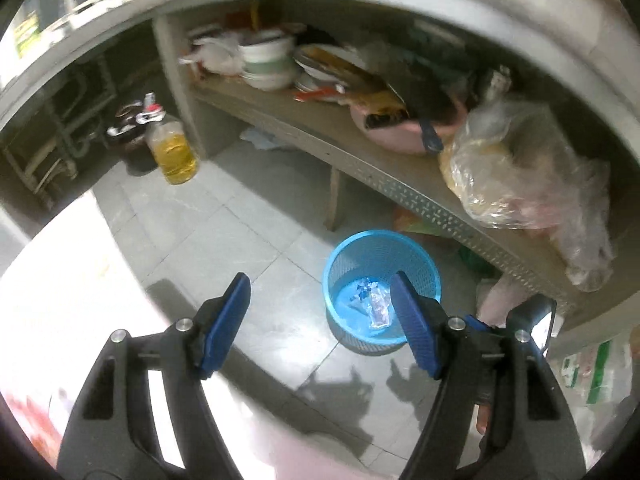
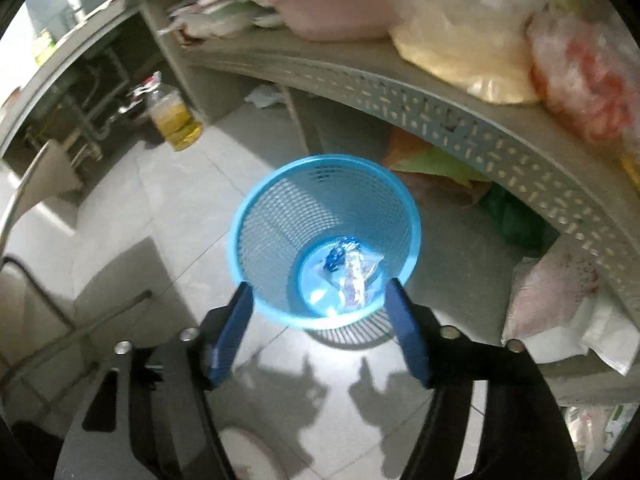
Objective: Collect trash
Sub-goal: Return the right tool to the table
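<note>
The blue mesh bin (image 2: 324, 240) stands on the tiled floor (image 2: 160, 200), just in front of the perforated shelf (image 2: 460, 120). Crumpled clear wrappers (image 2: 352, 276) with a blue scrap lie at the bottom of the bin. The right gripper (image 2: 320, 328) hangs above the near rim, jaws spread, nothing between them. The left gripper (image 1: 320, 320) is off to one side of the bin, jaws also spread and empty. The trash appears to be thin plastic film: light, soft, springy and probably slick, so it would crush flat under a pinch and could slide off the pads; a bunched fold is the best place to take hold. The bin looks light and flexible; grip it by the rim, since a knock could tip it
</note>
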{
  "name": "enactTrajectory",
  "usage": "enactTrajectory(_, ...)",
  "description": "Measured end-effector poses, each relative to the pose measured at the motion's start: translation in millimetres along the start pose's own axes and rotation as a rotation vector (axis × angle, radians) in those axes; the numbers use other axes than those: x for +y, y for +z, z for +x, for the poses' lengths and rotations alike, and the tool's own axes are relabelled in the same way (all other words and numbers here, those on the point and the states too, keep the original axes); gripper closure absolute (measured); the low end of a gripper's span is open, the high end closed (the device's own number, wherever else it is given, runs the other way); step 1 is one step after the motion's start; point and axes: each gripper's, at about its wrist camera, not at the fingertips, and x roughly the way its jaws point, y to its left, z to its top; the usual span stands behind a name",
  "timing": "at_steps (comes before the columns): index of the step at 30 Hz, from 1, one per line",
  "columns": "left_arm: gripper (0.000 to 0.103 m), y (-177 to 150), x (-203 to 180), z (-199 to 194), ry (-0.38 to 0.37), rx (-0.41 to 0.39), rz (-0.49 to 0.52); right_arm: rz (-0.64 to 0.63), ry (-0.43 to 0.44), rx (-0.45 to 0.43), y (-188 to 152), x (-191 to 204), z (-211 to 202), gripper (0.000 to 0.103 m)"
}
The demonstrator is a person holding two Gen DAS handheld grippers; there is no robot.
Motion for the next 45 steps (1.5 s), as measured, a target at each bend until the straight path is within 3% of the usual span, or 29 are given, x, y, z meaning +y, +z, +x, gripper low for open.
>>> enactTrajectory(4, 0.029, -40, 15, -59, -0.036, -0.023, -0.061, -0.028, 0.006, -0.005, -20, 12, -42, 0.018)
enactTrajectory(6, 0.019, -60, 20, -86, -0.124, -0.015, -0.101, -0.014, 0.049, 0.027, -26, 16, -63, 0.015)
enactTrajectory(10, 0.017, -104, 26, -133, -0.158, -0.072, -0.158, -0.076, 0.044, 0.001, -26, 37, -108, 0.007)
enactTrajectory(16, 0.012, -170, 44, -187, 0.039, -0.192, -0.220, -0.244, -0.015, -0.098, -28, 89, -180, 0.007)
enactTrajectory(19, 0.011, -203, 57, -206, 0.096, -0.199, -0.263, -0.348, 0.050, -0.149, -37, 114, -209, 0.007)
enactTrajectory(24, 0.011, -248, 82, -233, 0.129, -0.221, -0.336, -0.482, 0.153, -0.234, -54, 157, -246, 0.007)
enactTrajectory(30, 0.008, -304, 115, -274, 0.205, -0.324, -0.420, -0.555, 0.291, -0.371, -78, 199, -284, 0.007)
enactTrajectory(35, 0.008, -346, 138, -293, 0.190, -0.349, -0.489, -0.627, 0.439, -0.274, -100, 240, -281, 0.007)
enactTrajectory(38, 0.008, -362, 139, -295, 0.130, -0.344, -0.491, -0.647, 0.510, -0.185, -109, 261, -272, 0.007)
enactTrajectory(41, 0.008, -378, 125, -292, 0.074, -0.362, -0.426, -0.676, 0.593, -0.108, -113, 284, -260, 0.007)
enactTrajectory(45, 0.009, -387, 100, -278, 0.088, -0.339, -0.316, -0.726, 0.655, 0.019, -113, 324, -237, 0.020)
